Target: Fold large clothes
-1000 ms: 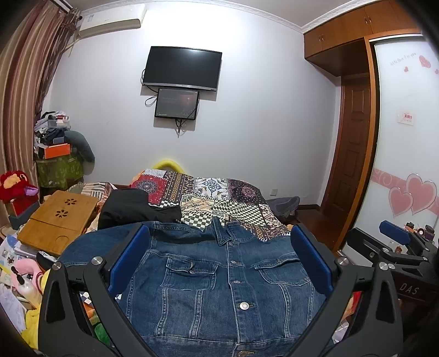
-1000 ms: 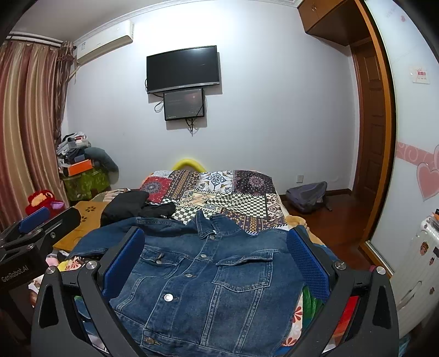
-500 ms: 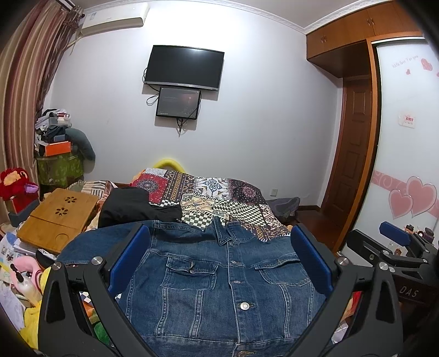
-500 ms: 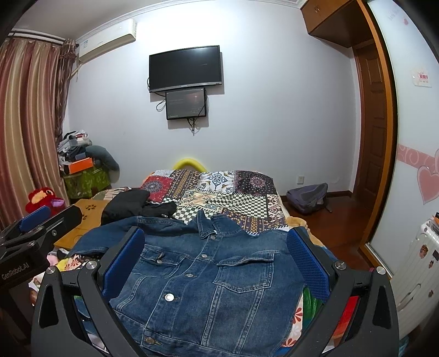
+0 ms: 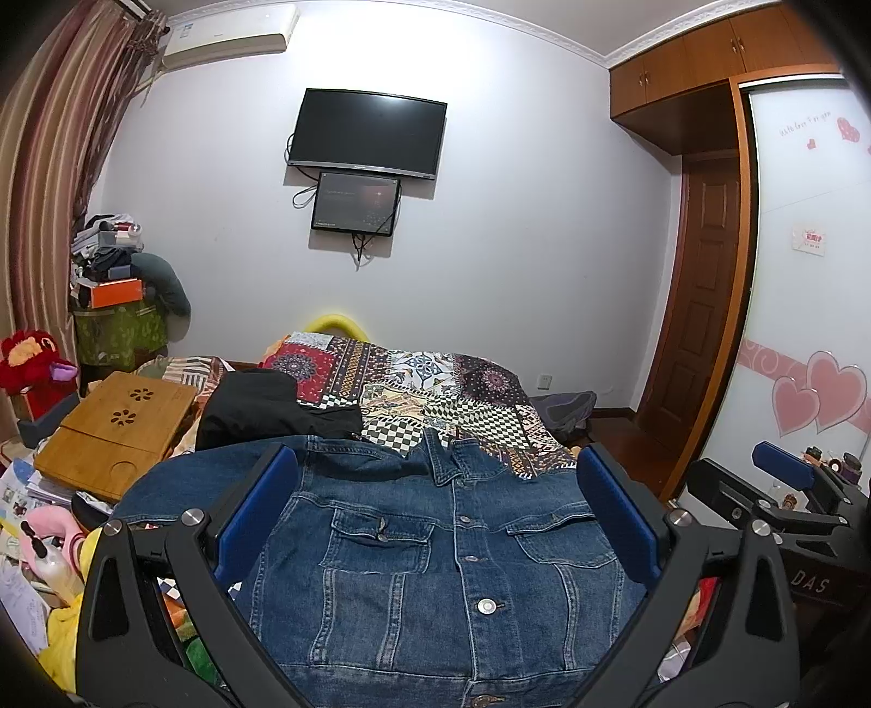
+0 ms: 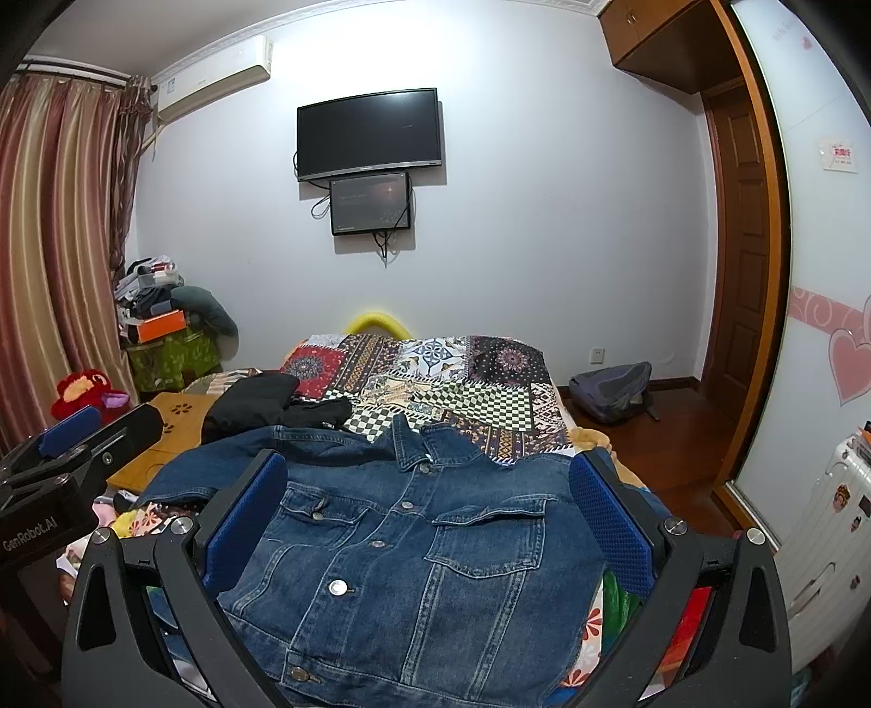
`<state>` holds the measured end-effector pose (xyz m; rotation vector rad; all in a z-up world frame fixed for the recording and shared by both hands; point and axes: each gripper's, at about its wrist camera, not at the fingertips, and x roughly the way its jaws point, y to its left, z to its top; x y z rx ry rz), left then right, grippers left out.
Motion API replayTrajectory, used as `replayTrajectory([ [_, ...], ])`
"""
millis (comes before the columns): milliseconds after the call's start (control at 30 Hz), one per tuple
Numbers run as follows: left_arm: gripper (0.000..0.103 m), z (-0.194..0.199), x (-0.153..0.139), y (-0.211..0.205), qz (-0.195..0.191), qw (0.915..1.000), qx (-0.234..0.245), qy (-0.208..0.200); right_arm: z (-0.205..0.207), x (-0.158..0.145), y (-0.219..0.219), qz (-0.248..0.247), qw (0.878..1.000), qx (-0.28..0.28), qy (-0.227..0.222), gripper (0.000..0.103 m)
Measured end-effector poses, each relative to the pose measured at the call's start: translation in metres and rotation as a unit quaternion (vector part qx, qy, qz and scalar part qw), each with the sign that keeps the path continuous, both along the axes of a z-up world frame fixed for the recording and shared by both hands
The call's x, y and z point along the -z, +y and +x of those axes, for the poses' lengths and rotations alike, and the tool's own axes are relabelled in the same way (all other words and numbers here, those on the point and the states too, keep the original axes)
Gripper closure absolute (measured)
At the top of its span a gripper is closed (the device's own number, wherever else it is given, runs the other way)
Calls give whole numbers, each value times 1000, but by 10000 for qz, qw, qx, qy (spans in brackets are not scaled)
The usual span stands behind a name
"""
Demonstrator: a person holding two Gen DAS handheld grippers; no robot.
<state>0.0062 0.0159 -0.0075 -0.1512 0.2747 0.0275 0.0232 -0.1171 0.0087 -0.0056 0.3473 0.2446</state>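
Two tongs hang above a bed, both spread wide with nothing between their blue pads. In the left wrist view the left tongs point(image 5: 435, 517) frame a denim jacket point(image 5: 435, 566) that fills the lower middle of the frame; it lies front up and buttoned, collar pointing toward the far wall, one sleeve reaching out to the lower left. The right tongs point(image 5: 784, 479) show at the right edge of that frame, apart from the jacket. In the right wrist view the right tongs point(image 6: 430, 523) bracket the same denim jacket point(image 6: 424, 566) in the lower centre, while the left tongs point(image 6: 71, 441) sit at the left edge, also clear of the cloth.

Beyond the collar, in the middle of the frame, a patchwork quilt point(image 5: 435, 386) covers the bed, and a black garment point(image 5: 261, 403) lies bunched just left of it, touching the jacket's upper left shoulder. A wooden lap tray point(image 5: 114, 430) sits at centre left. A television point(image 5: 370, 133) hangs on the wall in the upper middle, a smaller screen point(image 5: 356, 204) directly under it, and an air conditioner point(image 5: 228, 35) in the upper left. A grey backpack point(image 6: 615, 389) rests on the floor at centre right.
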Motion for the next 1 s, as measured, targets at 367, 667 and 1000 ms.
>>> replayTrajectory([
  [367,0,1,0,2,-13,10000,-40,22,4,3,-1,3,10000,-7,47,0],
  [667,0,9,2,10,-10,9999,-118,93,13,6,-1,-2,9999,-1,147,0],
  [1000,0,40,7,34,47,9987,-401,299,47,9,8,-87,9995,-10,316,0],
])
